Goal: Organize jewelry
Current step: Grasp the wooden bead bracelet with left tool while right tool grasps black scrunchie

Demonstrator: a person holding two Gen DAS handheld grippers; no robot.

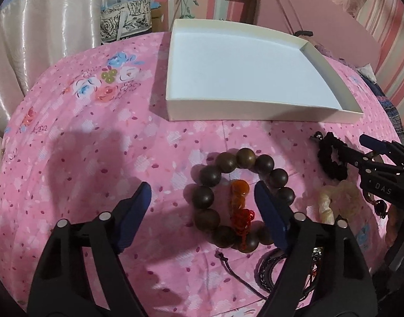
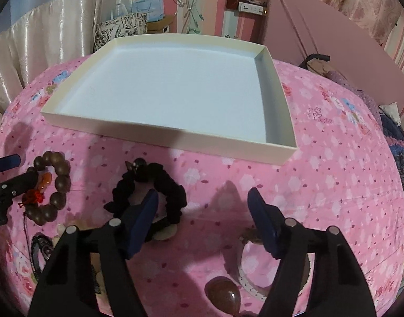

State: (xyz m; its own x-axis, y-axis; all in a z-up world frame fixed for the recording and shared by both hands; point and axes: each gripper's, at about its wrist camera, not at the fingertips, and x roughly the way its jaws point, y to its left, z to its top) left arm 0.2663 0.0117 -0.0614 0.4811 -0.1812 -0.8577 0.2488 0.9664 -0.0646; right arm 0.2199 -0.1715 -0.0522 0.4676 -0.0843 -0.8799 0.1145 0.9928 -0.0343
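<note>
My left camera alone shows a pale cream bracelet (image 1: pixel 327 203) and coiled dark cords (image 1: pixel 270 264) at the near edge, while my right camera alone shows a brown egg-shaped stone (image 2: pixel 224 294) and a thin white band (image 2: pixel 250 285) low on the pink flowered bedspread (image 2: pixel 320 185). My left gripper (image 1: pixel 202 195) has its fingers well apart; the right finger (image 1: pixel 268 211) sits inside the one wooden bead bracelet (image 1: pixel 223 163), beside its orange charm (image 1: pixel 237 192), the left finger on bare cloth. My right gripper (image 2: pixel 203 207) is also spread, its left finger (image 2: pixel 143 219) over the opening of the single black scrunchie (image 2: pixel 172 200), clamping nothing. One white tray (image 2: pixel 162 137) lies beyond, nothing in it.
</note>
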